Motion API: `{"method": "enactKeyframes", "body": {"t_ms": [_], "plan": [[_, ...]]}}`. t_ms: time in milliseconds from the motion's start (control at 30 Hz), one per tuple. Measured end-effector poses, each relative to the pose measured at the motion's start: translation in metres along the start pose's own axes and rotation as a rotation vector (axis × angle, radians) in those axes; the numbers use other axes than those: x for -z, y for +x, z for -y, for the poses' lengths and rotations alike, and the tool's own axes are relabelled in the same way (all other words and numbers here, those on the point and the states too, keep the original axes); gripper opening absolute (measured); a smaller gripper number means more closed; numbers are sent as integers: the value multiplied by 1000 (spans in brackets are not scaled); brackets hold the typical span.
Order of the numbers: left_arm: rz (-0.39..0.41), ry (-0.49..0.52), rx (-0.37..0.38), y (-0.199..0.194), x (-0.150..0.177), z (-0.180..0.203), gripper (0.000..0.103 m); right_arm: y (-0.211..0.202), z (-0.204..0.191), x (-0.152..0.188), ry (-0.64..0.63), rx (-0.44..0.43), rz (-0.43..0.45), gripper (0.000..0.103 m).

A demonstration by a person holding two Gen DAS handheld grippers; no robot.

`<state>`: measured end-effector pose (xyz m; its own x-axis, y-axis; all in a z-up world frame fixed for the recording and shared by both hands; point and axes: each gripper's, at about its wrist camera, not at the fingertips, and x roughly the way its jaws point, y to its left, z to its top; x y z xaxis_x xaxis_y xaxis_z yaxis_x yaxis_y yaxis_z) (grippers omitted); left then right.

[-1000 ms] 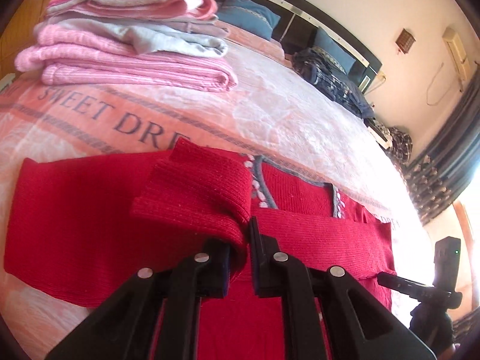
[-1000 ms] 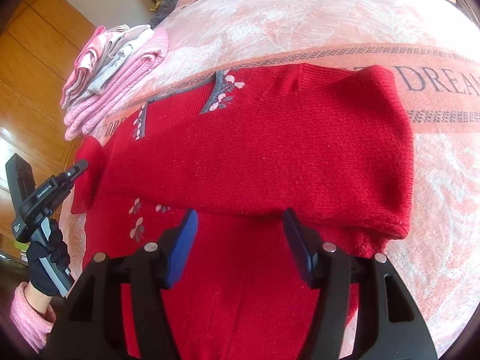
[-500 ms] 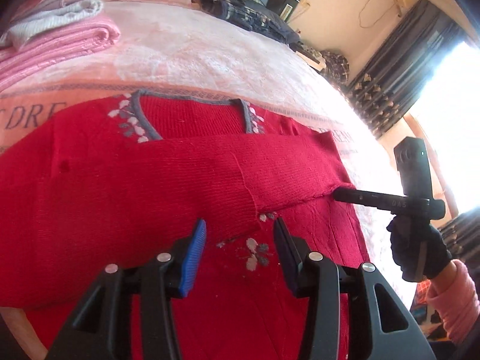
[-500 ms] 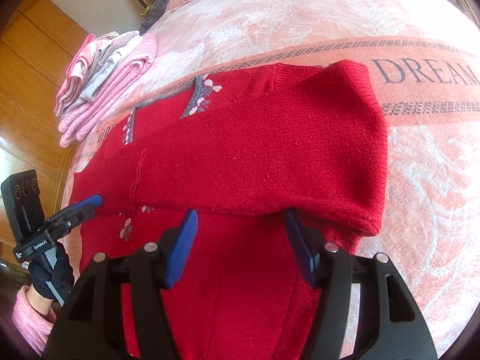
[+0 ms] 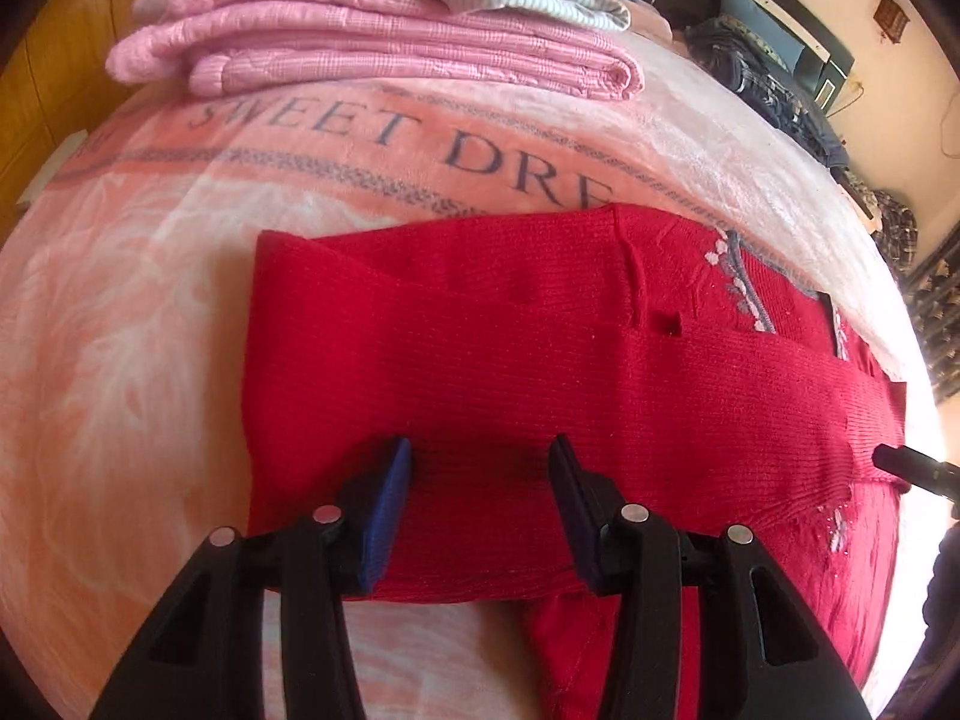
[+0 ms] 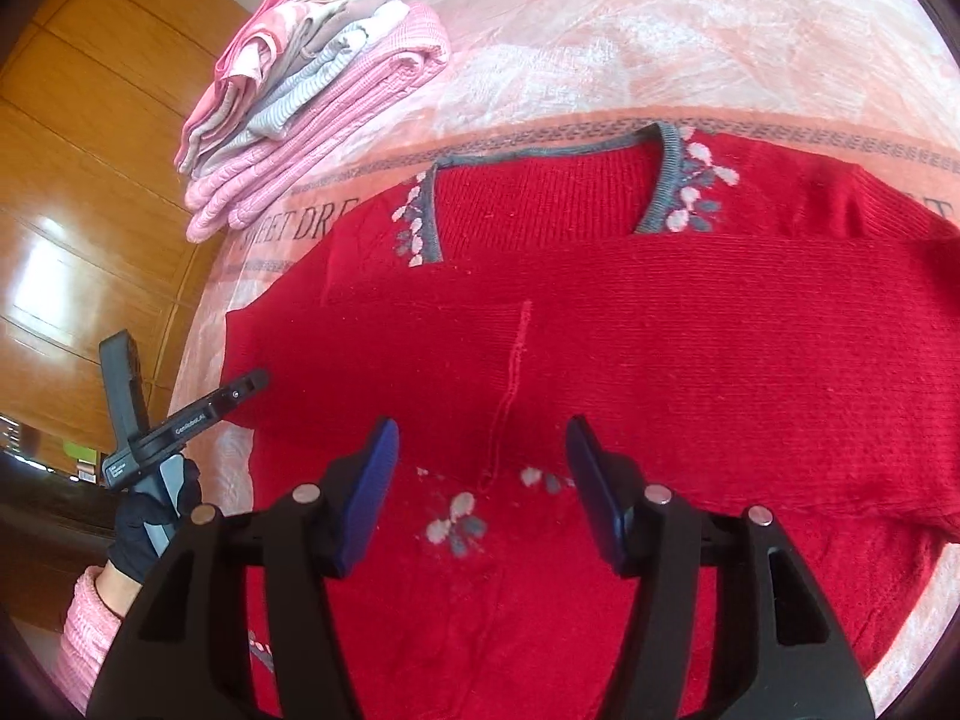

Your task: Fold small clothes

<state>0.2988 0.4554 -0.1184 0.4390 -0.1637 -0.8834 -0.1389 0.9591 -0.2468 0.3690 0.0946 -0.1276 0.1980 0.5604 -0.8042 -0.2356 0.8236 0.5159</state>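
Left wrist view: left claw (image 5: 480, 480) and right claw (image 6: 480, 474) both agape, empty, above red sweater (image 5: 510, 360).

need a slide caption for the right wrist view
Open right tool above a red sweater with sleeves folded across, folded pink clothes stacked beyond.

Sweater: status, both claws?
Left claw open, right claw open. Sweater flat on bed, sleeves folded across. Nothing in the way.
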Motion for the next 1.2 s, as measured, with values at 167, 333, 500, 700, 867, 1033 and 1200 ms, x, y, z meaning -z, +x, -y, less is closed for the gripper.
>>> {"method": "enactKeyframes", "body": {"t_ms": [167,333,500,700,867,1033,1200], "plan": [[116,-20,48,-35,-1,-11,49,19,-4,-8,18,12,-20,51],[160,-43,-9,-46,-1,-30,50,32,-7,-9,17,32,-42,46],[131,-114,-14,-35,0,-45,50,36,-19,-9,-23,5,-39,5],[144,-119,-24,-34,0,-42,50,10,-25,-10,-69,-4,12,5],[153,-85,-28,-33,-1,-25,50,-25,-7,-15,-56,9,75,5],[154,-48,-33,-28,0,-6,50,-53,29,-15,-1,43,116,5],[138,-17,-59,-16,0,13,50,-73,60,-13,49,76,146,5]]}}
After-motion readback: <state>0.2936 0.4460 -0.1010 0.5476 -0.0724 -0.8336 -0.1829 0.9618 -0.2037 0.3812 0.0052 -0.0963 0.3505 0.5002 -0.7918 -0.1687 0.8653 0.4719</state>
